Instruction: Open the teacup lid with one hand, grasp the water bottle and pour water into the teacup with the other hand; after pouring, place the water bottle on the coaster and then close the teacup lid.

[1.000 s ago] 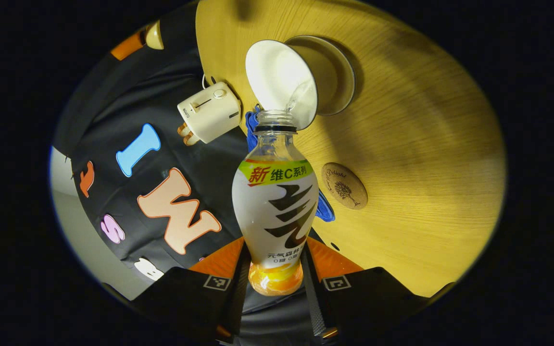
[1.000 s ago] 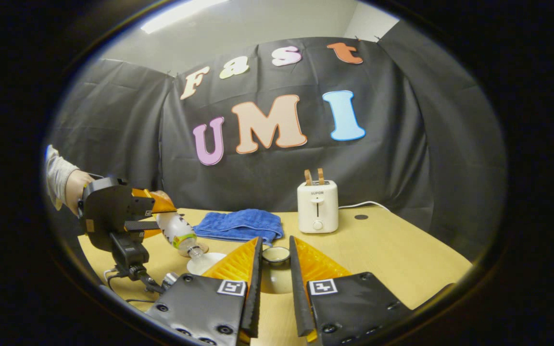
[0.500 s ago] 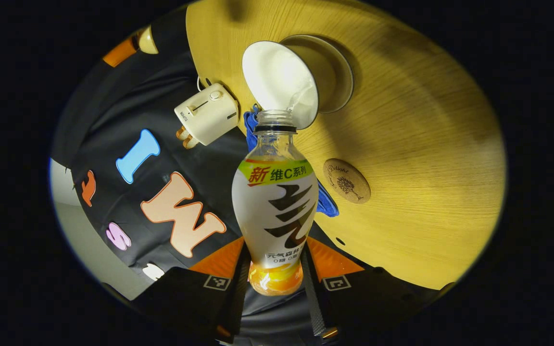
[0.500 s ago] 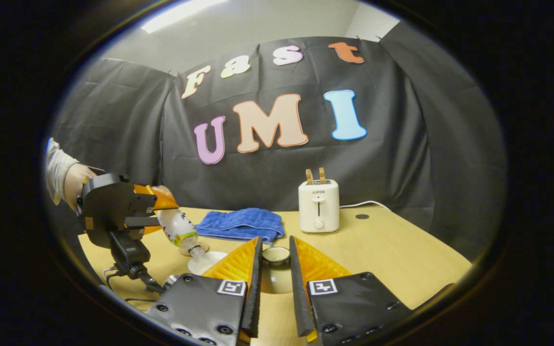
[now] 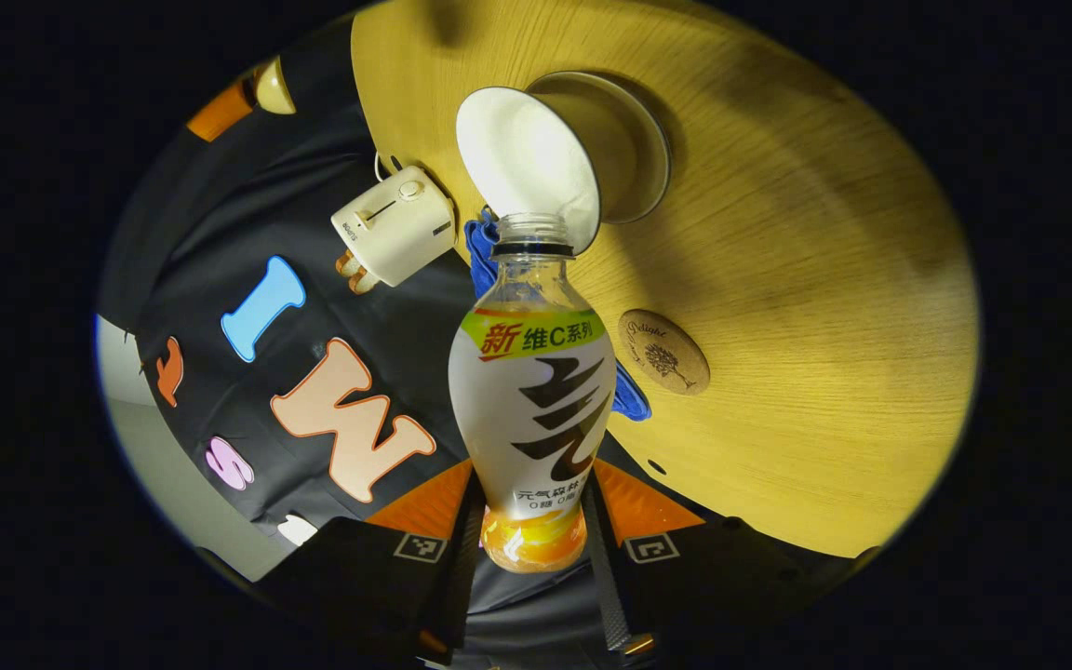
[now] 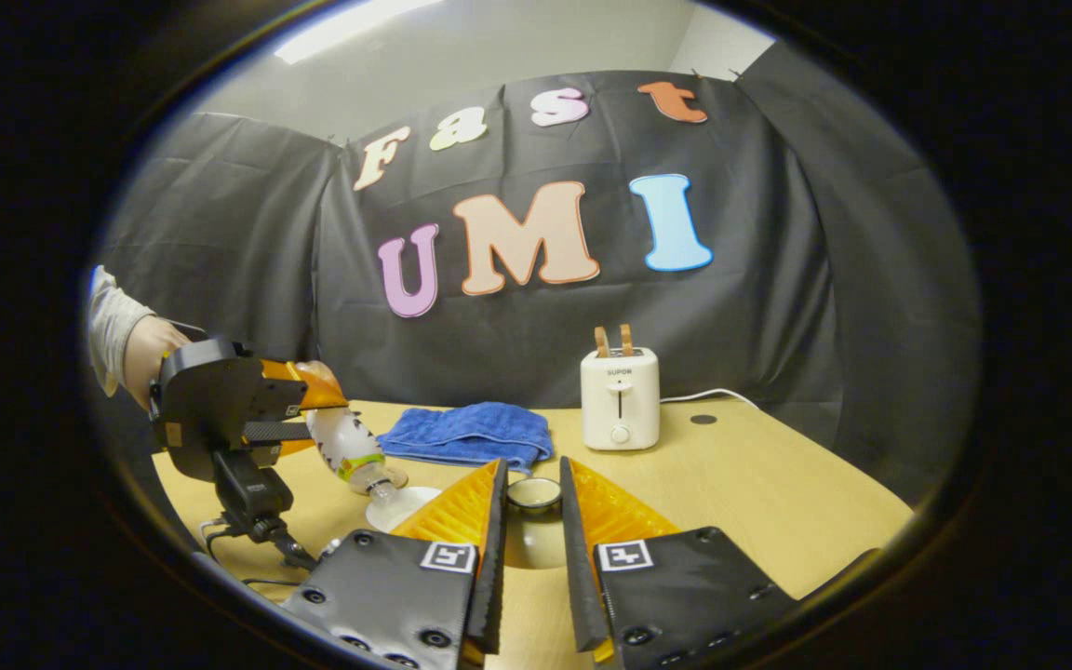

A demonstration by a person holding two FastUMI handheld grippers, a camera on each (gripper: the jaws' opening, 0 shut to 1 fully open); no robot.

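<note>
The water stream seen earlier has stopped. The left gripper (image 5: 533, 544) pinches the water bottle (image 5: 532, 400) (tilted, mouth at the teacup (image 5: 536, 154) rim). The right gripper (image 6: 532, 521) pinches the lid (image 6: 533, 494). Beyond lies the coaster (image 5: 663, 352) on the table (image 5: 797, 279).

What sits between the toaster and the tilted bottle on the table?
A folded blue towel lies between the toaster and the bottle, seen in the right gripper view.

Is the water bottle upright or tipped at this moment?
Tipped. In the right gripper view the water bottle slants neck-down toward the teacup, held by the left hand-held gripper; its uncapped mouth sits at the cup's rim.
</note>
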